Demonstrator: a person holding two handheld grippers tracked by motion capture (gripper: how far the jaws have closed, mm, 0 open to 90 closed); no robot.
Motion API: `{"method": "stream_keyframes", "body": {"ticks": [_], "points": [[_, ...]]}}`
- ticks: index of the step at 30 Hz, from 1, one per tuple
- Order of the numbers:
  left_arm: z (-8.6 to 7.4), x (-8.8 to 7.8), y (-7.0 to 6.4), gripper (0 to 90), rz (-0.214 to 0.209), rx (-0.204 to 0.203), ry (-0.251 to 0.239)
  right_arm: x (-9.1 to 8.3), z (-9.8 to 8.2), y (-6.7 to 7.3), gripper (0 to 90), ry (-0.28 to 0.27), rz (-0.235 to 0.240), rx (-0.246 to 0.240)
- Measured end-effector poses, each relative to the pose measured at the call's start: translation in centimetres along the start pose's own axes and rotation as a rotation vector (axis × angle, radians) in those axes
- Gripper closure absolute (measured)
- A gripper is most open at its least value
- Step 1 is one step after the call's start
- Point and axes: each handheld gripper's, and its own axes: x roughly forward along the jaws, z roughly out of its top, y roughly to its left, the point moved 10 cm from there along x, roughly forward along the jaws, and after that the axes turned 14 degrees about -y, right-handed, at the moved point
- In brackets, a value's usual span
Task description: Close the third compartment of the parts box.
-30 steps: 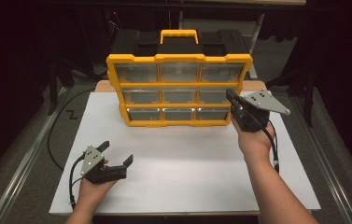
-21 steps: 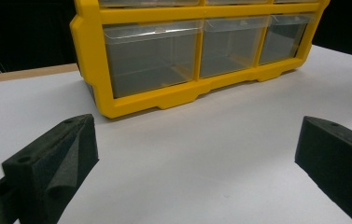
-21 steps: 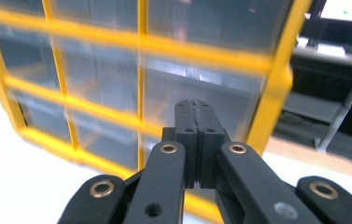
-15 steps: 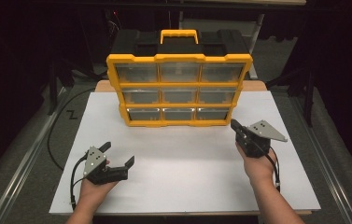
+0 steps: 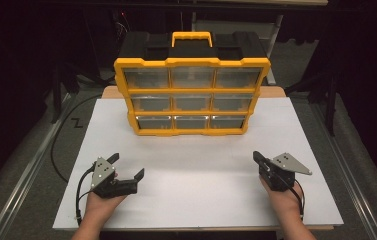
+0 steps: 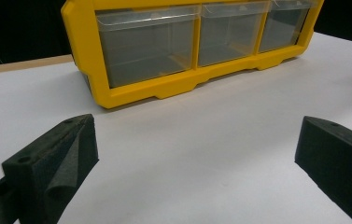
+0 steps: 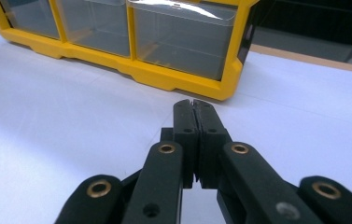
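Left hand-held gripper [image 5: 126,167] lies low over the near left part of the bench, held by the person's left hand [image 5: 101,204]; its two black jaws stand wide apart with nothing between them, and in the left gripper view [image 6: 197,154] bare white surface shows in the gap. Right hand-held gripper [image 5: 259,158] sits over the near right part of the bench in the right hand [image 5: 282,196], its jaws pressed together on nothing, as the right gripper view [image 7: 194,108] shows plainly. Both point toward the far side, and they are well apart from each other.

Beyond them, at the far middle of the white bench top [image 5: 201,165], stands a yellow organizer case [image 5: 192,96], upright, with a yellow carrying handle [image 5: 191,37] on its black top. Its front faces the person and carries three rows of three clear drawers [image 5: 191,101], all of them pushed in. Whether anything lies inside the drawers is hard to tell; those of the bottom row look empty in both gripper views. Neither hand-held gripper touches the case.

A black cable [image 5: 58,145] runs across the grey floor to the left of the bench. Dark surroundings lie behind the case.
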Motion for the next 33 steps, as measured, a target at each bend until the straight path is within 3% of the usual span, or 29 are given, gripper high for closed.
{"method": "stream_keyframes", "body": {"ticks": [5,12,18,19,26,30,33], "points": [[-0.2,-0.2,0.0,0.2,0.005,-0.013,0.005,-1.3,-0.7,0.0,87.8,0.014,-0.003,-0.025],[0.0,-0.1,0.1,0.2,0.007,-0.011,-0.001,-1.1,-1.2,0.4,79.4,0.026,0.017,-0.003],[-0.2,0.0,-0.2,0.2,-0.015,0.001,0.013,-0.2,-1.8,1.1,59.5,0.056,0.043,-0.012],[-0.2,0.0,-0.2,0.2,-0.015,0.001,0.013,-0.2,-1.8,1.1,59.5,0.056,0.043,-0.012],[-0.1,0.0,-0.3,0.2,-0.020,0.000,0.012,-0.2,-1.9,1.2,34.4,0.055,0.046,-0.016],[0.0,0.0,-0.3,0.2,-0.017,-0.002,0.011,-0.1,-2.1,1.2,16.0,0.063,0.045,0.017],[0.0,0.0,-0.3,0.2,-0.017,-0.002,0.012,-0.2,-2.1,1.0,8.9,0.060,0.042,0.032]]}}
